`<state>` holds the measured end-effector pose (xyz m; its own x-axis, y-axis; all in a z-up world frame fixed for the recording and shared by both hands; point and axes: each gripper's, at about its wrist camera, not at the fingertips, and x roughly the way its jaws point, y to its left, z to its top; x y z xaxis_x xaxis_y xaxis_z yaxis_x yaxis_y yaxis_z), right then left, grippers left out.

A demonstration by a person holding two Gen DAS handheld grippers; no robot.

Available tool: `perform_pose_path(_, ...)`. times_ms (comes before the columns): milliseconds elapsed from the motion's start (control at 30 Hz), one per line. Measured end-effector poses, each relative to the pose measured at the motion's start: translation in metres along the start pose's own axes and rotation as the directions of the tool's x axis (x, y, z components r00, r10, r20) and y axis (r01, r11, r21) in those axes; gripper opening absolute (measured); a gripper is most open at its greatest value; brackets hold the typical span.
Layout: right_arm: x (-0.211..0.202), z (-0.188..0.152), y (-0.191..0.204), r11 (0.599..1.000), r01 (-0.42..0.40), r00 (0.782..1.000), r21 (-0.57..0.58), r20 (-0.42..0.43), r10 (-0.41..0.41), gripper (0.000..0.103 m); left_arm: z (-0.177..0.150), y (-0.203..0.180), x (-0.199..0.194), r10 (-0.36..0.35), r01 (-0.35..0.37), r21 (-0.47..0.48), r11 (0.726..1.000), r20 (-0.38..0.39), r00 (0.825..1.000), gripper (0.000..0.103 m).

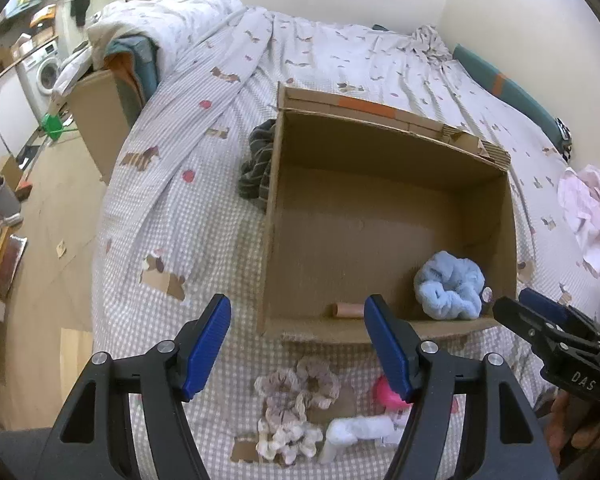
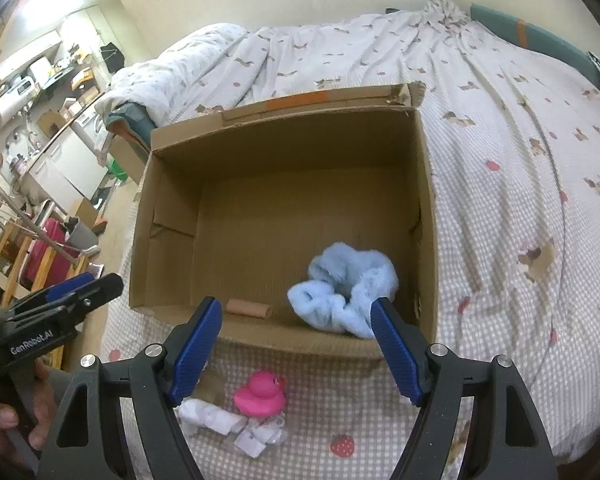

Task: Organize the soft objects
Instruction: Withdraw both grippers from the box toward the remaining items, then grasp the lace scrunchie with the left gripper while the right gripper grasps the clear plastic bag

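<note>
Bedroom setting: a bed (image 1: 340, 60) with a checked, animal-print cover fills both views; kitchen clutter and a washing machine sit at the upper left of the left wrist frame.

Open cardboard box (image 1: 388, 168) lies mid-frame on the bed. Inside, at its lower right corner, a light blue scrunchie (image 1: 450, 290); a short cardboard tube (image 1: 350, 310) rests against the near wall. A dark checked cloth (image 1: 256, 164) is bunched just outside the box's left wall.

Still outside the box, on the cover at bottom centre: two pale patterned scrunchies (image 1: 296, 388), a white rolled sock (image 1: 360, 432), and a pink rubber duck (image 2: 262, 394) just beside the sock.

Left tongs (image 1: 298, 348): spread wide, nothing between them, above the pale scrunchies. Right tongs (image 2: 296, 350): also spread and holding nothing, poised near the box's near wall with the duck and sock below. The right pair shows at the right edge of the left view.

Judgement: one item boxed, several left; the step in hand looks like a pick from the group in front of the box. To do it well, descend straight over one item, close across the scrunchie's bunched ring rather than its hole, and avoid pinching the bed cover. Taking the sock at its middle should keep it from unrolling. Lift clear of the near wall before release.
</note>
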<state>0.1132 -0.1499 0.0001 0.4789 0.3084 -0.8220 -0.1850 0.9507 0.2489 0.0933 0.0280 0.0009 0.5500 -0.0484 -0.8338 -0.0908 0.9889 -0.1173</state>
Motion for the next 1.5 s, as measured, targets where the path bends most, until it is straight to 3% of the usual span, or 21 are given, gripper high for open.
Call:
perform_pose_path(467,-0.022,-0.032,-0.002,0.997,-0.039,0.999,0.064,-0.017,0.040,0.081,-0.038,0.010,-0.024,0.034,-0.035,-0.017,0.999,-0.012,0.999,0.066)
perform_pose_path(733,-0.008,-0.052,-0.009,0.991,-0.048,0.994,0.123,-0.095,0.060,0.081,-0.047,0.029,-0.008,0.035,-0.046,-0.151,0.987,-0.070,0.997,0.066)
perform_pose_path(900,0.016,-0.059,-0.009,0.988,-0.058,0.981,0.147,-0.176,0.083,0.081,-0.046,0.043,0.004,0.050,-0.072,-0.220,0.973,-0.103,0.993,0.066)
perform_pose_path(1033,0.051,-0.073,-0.004,0.982,-0.083,0.934,0.169,-0.331,0.136,0.081,-0.047,0.053,0.009,0.045,-0.077,-0.253,0.965,-0.128,0.991,0.066)
perform_pose_path(1100,0.066,-0.081,0.002,0.984,-0.074,0.912,0.161,-0.389,0.132,0.071,-0.048,0.057,0.010,0.045,-0.079,-0.264,0.961,-0.134,0.990,0.066)
perform_pose_path(1133,0.071,-0.084,0.006,0.990,-0.052,0.910,0.131,-0.402,0.101,0.058,-0.048,0.059,0.011,0.047,-0.083,-0.270,0.959,-0.138,0.989,0.066)
perform_pose_path(1167,0.076,-0.086,0.010,0.994,-0.034,0.907,0.100,-0.414,0.073,0.054,-0.048,0.062,0.012,0.053,-0.091,-0.275,0.957,-0.142,0.988,0.066)
perform_pose_path(1333,0.096,-0.094,0.021,0.997,-0.045,0.885,0.064,-0.461,0.070,0.054,-0.050,0.070,0.016,0.079,-0.121,-0.277,0.953,-0.160,0.984,0.066)
perform_pose_path(1400,0.101,-0.095,0.025,0.998,-0.036,0.879,0.043,-0.475,0.052,0.045,-0.051,0.073,0.018,0.094,-0.138,-0.271,0.953,-0.169,0.981,0.066)
perform_pose_path(1433,0.103,-0.095,0.027,0.999,-0.033,0.878,0.030,-0.477,0.043,0.036,-0.053,0.074,0.020,0.102,-0.147,-0.266,0.953,-0.177,0.979,0.066)
perform_pose_path(1500,0.101,-0.092,0.031,0.999,-0.037,0.882,0.008,-0.470,0.037,0.029,-0.056,0.077,0.026,0.103,-0.156,-0.262,0.952,-0.204,0.974,0.066)
